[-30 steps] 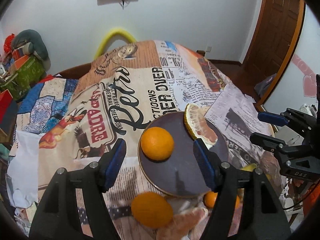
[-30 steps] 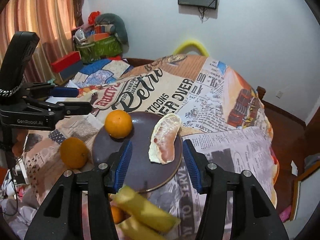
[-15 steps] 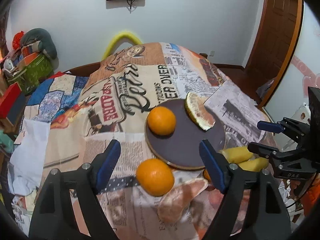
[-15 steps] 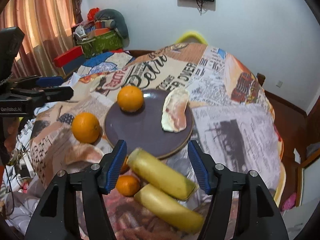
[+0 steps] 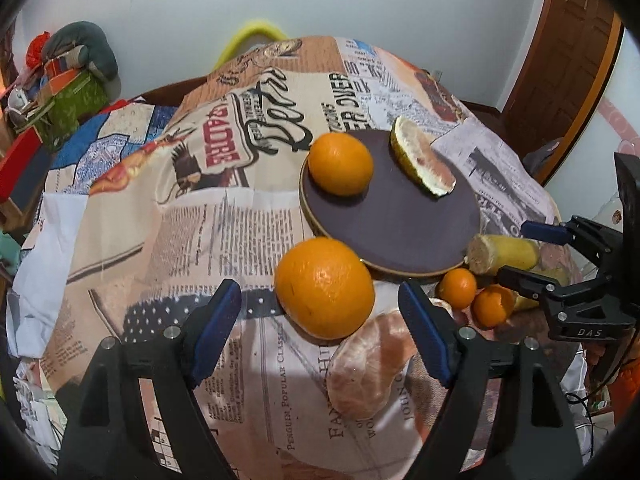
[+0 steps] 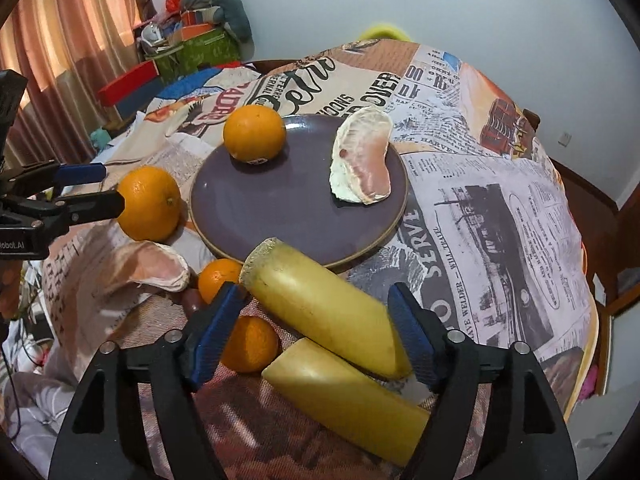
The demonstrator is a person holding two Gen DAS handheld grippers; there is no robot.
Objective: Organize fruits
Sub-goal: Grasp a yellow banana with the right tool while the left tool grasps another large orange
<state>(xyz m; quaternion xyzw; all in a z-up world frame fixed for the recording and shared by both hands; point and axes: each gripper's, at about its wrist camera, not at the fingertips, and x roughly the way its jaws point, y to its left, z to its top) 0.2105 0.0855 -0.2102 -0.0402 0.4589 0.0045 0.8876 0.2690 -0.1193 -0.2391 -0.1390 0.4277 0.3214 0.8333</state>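
A dark purple plate (image 5: 400, 236) (image 6: 288, 224) holds an orange (image 5: 341, 163) (image 6: 254, 132) and a pomelo wedge (image 5: 422, 162) (image 6: 362, 168). Beside the plate lies a second orange (image 5: 325, 288) (image 6: 149, 202); my left gripper (image 5: 320, 340) stands open around it without touching, a peeled pomelo segment (image 5: 370, 368) (image 6: 150, 266) just below. My right gripper (image 6: 316, 332) has its jaws opening, a yellow banana piece (image 6: 320, 308) between them, untouched. Another banana piece (image 6: 344, 396) and two small tangerines (image 6: 218, 280) (image 6: 250, 344) lie near.
A newspaper-print cloth (image 5: 224, 216) covers the round table. Boxes and a stuffed bag (image 6: 192, 48) are piled at the far left by the curtain (image 6: 60, 60). A wooden door (image 5: 568, 52) stands at the right. The table's edge drops off close at the right (image 6: 588, 320).
Both grippers have come down and back toward the near fruits. The left now frames the loose orange, the right frames the banana piece. The right jaws have widened.
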